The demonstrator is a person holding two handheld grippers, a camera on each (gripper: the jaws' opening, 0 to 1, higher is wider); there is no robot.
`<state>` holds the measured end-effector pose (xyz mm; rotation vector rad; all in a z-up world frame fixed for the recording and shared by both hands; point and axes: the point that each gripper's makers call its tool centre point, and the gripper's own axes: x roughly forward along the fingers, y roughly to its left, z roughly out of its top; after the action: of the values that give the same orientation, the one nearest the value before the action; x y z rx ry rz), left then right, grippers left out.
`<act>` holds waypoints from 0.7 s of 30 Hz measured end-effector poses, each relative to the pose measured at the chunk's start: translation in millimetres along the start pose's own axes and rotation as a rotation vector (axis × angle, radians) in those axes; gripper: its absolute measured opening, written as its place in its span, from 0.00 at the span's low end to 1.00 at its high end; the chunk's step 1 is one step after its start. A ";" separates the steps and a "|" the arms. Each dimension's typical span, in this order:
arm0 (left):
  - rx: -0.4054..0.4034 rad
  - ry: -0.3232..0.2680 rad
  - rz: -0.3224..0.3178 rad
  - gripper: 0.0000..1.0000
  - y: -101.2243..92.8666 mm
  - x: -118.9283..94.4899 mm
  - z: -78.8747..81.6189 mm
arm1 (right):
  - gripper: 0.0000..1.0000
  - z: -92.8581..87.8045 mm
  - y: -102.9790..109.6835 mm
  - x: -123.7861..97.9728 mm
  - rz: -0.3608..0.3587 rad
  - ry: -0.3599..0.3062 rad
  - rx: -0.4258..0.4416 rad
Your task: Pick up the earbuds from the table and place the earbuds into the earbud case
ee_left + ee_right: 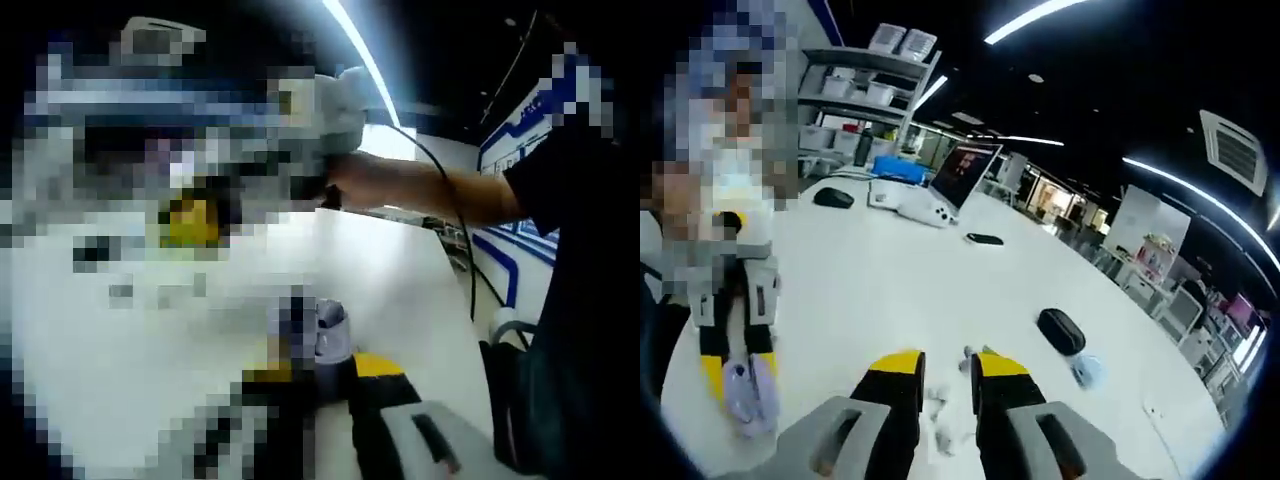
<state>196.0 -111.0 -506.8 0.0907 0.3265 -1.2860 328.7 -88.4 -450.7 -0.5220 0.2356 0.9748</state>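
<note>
My left gripper (325,372) is shut on a pale lavender, see-through earbud case (330,332) close above the white table (400,280). In the right gripper view that left gripper (738,375) stands at the left with the case (748,395) between its yellow tips. My right gripper (949,366) is high over the table, jaws a narrow gap apart. Small white earbuds (939,402) show in that gap; I cannot tell whether they touch the jaws. In the left gripper view a hand holds the right gripper (335,110) up in the air.
A black oval object (1060,331) and a small bluish item (1087,371) lie to the right. An open laptop (952,183), a black mouse (833,197) and a flat black item (984,238) sit farther back. Shelves (865,80) stand behind. A person's dark sleeve (570,200) fills the right.
</note>
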 end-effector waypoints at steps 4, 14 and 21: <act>-0.006 -0.002 -0.006 0.19 -0.2 -0.5 -0.4 | 0.19 -12.1 -6.5 25.9 0.025 0.066 -0.014; 0.017 -0.003 0.005 0.19 -1.0 -0.8 -1.2 | 0.18 -40.9 -16.0 55.9 0.059 0.159 -0.017; 0.018 -0.003 0.004 0.19 -1.3 -0.5 -1.3 | 0.18 -44.9 -18.2 60.8 0.076 0.177 0.000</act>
<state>194.4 -110.6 -507.7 0.1042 0.3119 -1.2847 379.0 -75.9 -508.7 -0.6033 0.4168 1.0030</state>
